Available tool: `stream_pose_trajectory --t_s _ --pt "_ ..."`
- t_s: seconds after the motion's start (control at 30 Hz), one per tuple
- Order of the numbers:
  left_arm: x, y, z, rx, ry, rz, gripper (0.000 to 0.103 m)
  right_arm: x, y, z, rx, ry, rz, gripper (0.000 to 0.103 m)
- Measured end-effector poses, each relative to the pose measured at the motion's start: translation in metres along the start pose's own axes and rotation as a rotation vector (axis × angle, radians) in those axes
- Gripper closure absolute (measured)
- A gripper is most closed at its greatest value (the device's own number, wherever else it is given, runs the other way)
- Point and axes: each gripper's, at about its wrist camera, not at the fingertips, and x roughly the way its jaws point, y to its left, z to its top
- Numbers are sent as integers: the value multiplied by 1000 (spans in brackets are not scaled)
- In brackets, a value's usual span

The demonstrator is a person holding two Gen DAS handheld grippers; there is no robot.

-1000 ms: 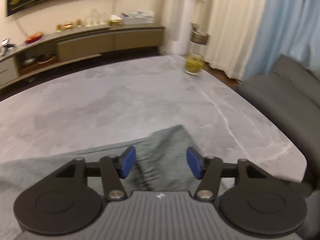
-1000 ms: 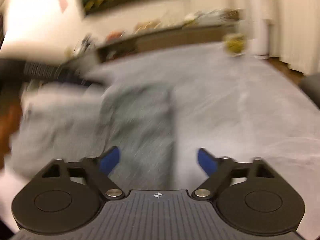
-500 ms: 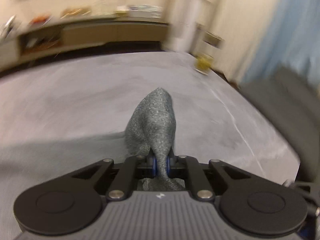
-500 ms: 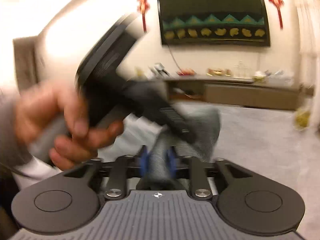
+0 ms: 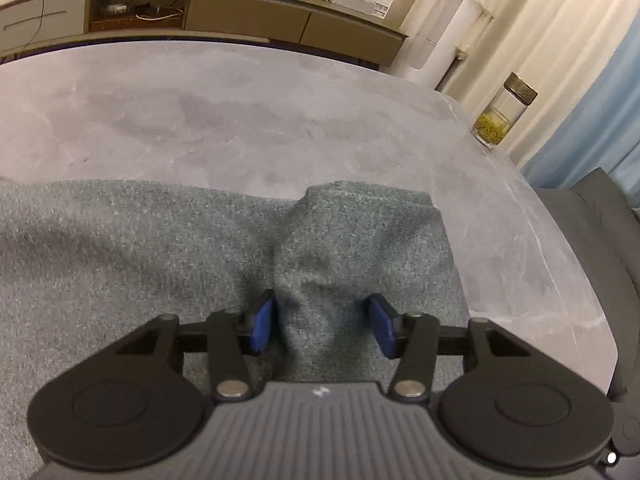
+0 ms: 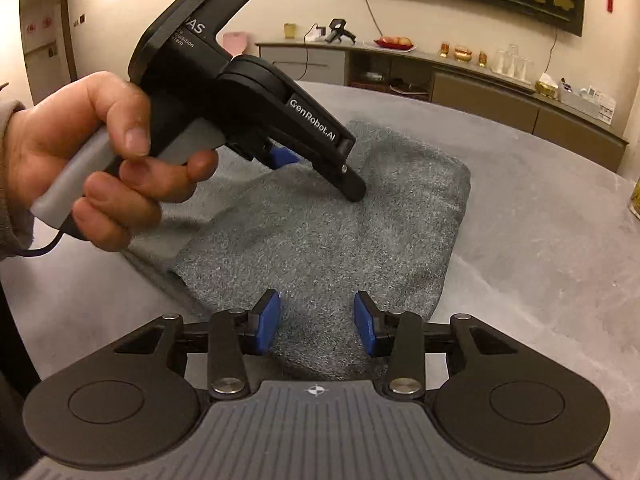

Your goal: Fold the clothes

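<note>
A grey knit garment [image 5: 168, 248] lies folded on the grey table [image 5: 240, 112]. In the left wrist view my left gripper [image 5: 323, 326] is open, its blue pads [image 5: 264, 326] on either side of a raised fold of the cloth. In the right wrist view the garment [image 6: 320, 232] lies spread in front. My right gripper [image 6: 316, 322] is open, low over its near edge. The left gripper [image 6: 320, 168], held in a hand, rests its tips on the cloth further back.
A glass jar [image 5: 502, 114] with yellow contents stands at the table's far right edge. A dark sofa [image 5: 600, 240] is beyond the right edge. A long low sideboard [image 6: 460, 84] with small items runs along the far wall.
Both grippers were shut on the grey cloth half a second ago and held it up. Both have now opened and the cloth lies down on the table, folded over.
</note>
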Motion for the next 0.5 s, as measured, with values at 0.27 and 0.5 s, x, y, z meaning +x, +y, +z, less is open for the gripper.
stream_pose_trajectory --t_s 0.27,0.5 --pt "-34 20 -8 -82 -9 -3 56 -2 -17 16 104 -35 14 59" --pt "-56 8 -48 -98 22 -109 47 0 -15 20 93 -31 2 55"
